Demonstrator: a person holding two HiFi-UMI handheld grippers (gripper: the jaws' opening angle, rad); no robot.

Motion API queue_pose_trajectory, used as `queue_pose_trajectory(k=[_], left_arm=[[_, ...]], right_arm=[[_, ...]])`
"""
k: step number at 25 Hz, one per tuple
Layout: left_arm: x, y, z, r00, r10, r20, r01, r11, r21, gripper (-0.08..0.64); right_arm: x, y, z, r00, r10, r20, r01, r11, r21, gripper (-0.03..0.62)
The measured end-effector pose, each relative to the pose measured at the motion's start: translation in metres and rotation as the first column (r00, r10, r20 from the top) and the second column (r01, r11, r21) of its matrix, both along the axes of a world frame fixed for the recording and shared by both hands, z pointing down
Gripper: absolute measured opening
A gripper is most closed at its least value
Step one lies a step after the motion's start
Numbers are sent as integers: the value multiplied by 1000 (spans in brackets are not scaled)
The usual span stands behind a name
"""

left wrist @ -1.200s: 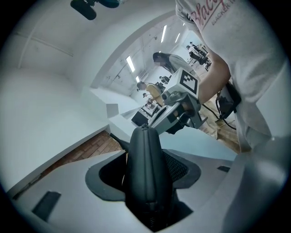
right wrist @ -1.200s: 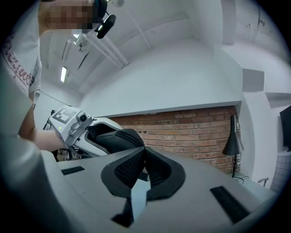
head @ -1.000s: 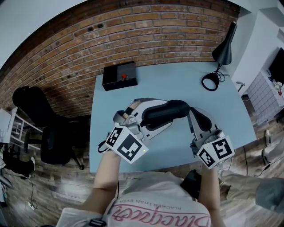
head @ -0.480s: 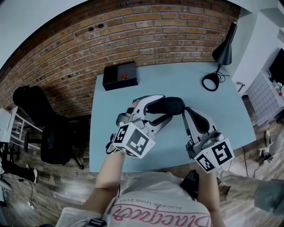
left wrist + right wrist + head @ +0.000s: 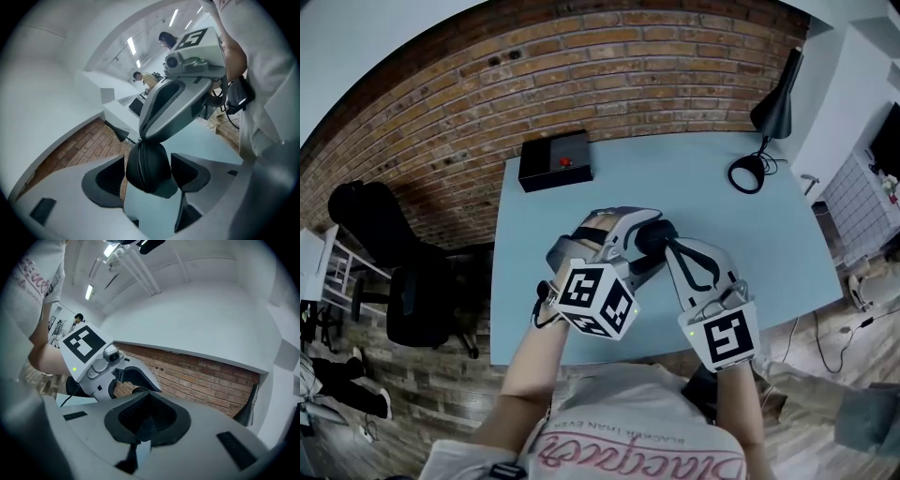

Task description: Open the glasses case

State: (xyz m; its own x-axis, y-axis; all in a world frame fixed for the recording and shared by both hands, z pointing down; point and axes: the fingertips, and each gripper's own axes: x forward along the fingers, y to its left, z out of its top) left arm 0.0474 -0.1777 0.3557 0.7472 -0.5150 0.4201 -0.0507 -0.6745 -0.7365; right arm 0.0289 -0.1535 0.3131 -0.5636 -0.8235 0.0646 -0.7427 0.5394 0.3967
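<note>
The black glasses case (image 5: 652,231) hangs above the blue table (image 5: 703,183) between my two grippers. In the left gripper view the case (image 5: 150,168) stands end-on between the jaws, its zip seam facing the camera. My left gripper (image 5: 645,240) is opening, and a gap shows between the case and the left pad (image 5: 105,177). My right gripper (image 5: 667,246) comes in from the right, shut. Its tips (image 5: 142,138) pinch what looks like a small zip tab at the case's top end. In the right gripper view the pads (image 5: 148,401) are pressed together.
A black box with a red button (image 5: 557,160) sits at the table's far left. A black desk lamp (image 5: 772,105) and its ring base (image 5: 748,174) stand at the far right. An office chair (image 5: 403,281) is left of the table, with a brick wall behind.
My right gripper has moved left toward the left one and rolled. The case, first lying lengthwise between the grippers, now shows end-on. The left gripper has sunk and its jaws have widened.
</note>
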Motion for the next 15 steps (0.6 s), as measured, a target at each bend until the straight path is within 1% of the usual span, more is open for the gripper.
queue_pose_trajectory(k=[3, 6, 10, 13, 15], left_arm=[[4, 2, 12, 999, -5, 47, 6, 1000, -24, 318], [5, 0, 19, 998, -23, 60, 26, 999, -45, 298], [5, 1, 18, 1000, -6, 15, 7, 997, -81, 287], [3, 3, 12, 1000, 17, -17, -19, 997, -72, 282], [2, 6, 7, 998, 48, -42, -50, 996, -72, 282]], right_arm=[[-15, 5, 5, 998, -43, -37, 42, 999, -19, 18], [-20, 5, 9, 998, -39, -53, 38, 999, -29, 18], [-19, 2, 8, 999, -43, 10, 44, 998, -52, 18], [-13, -1, 8, 1000, -29, 8, 29, 997, -67, 18], [-8, -4, 8, 999, -23, 29, 25, 996, -84, 20]])
